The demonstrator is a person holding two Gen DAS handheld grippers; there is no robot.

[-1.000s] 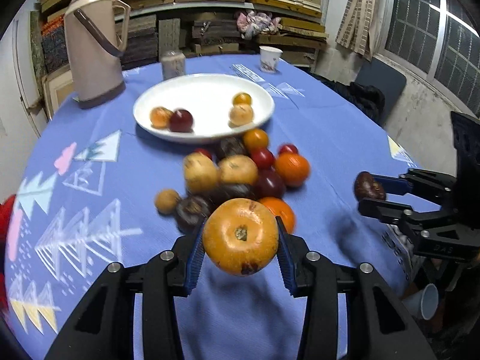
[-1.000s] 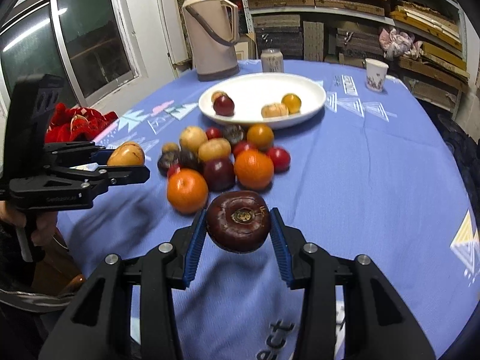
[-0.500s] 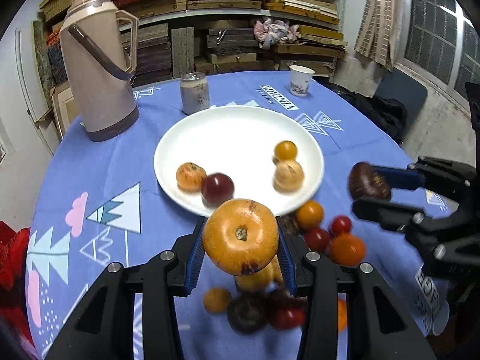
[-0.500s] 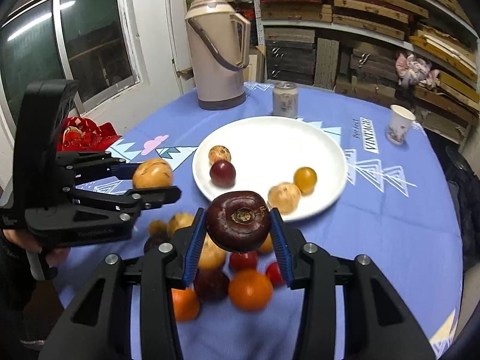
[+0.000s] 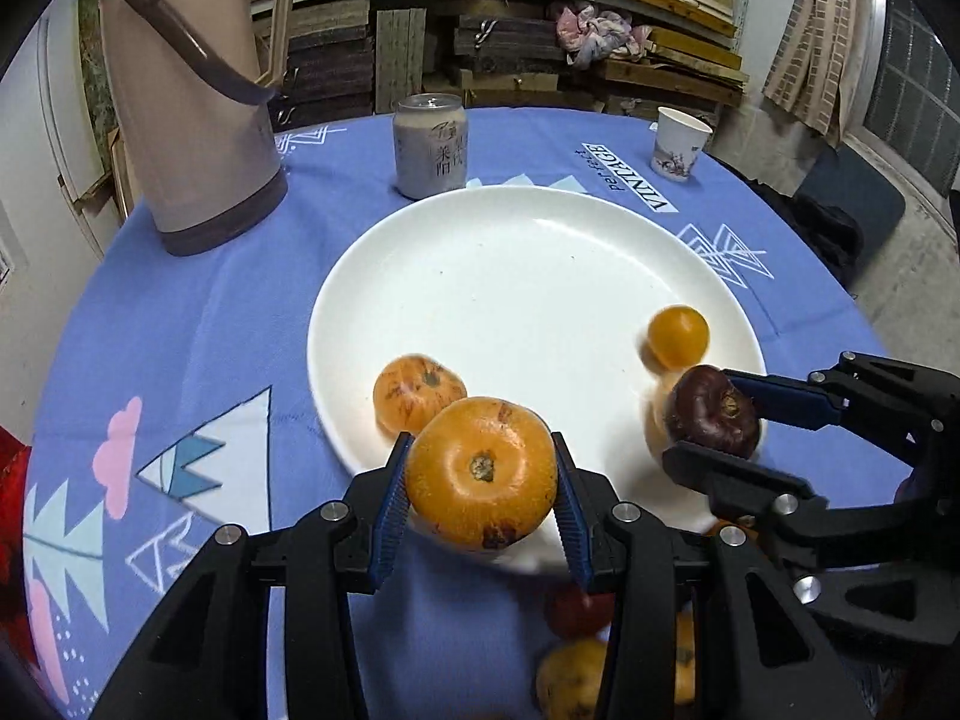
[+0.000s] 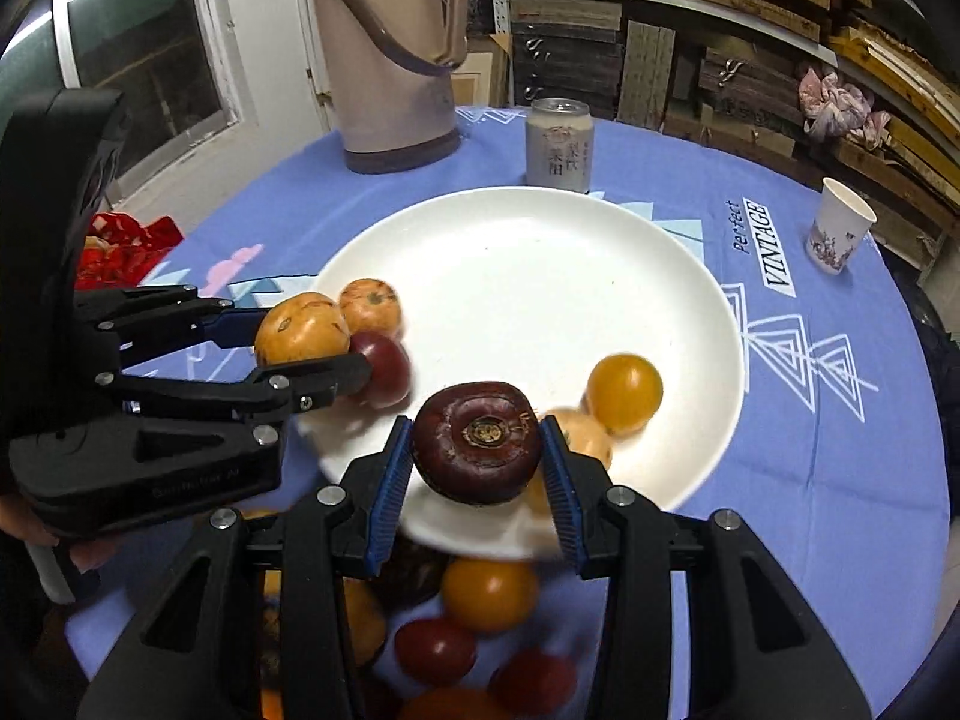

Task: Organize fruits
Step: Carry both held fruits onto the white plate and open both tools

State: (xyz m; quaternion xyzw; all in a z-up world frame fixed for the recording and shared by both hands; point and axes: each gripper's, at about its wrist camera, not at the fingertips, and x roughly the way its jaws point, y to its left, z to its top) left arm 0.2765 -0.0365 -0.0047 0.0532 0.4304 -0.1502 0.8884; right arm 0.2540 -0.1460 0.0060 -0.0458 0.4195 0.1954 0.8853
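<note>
thermos [image 5: 192, 102], can [image 5: 430, 146], paper cup [image 5: 678, 143] on tablecloth [image 5: 180, 324].

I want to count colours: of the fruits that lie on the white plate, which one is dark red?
The round dark red fruit at the white plate's left edge, beside the left gripper. The other three lying there are orange or yellow.

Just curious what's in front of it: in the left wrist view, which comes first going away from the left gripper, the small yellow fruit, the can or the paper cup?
From the left gripper:
1. Small yellow fruit, on the plate's right side.
2. Can, just beyond the plate.
3. Paper cup, far right.
</note>
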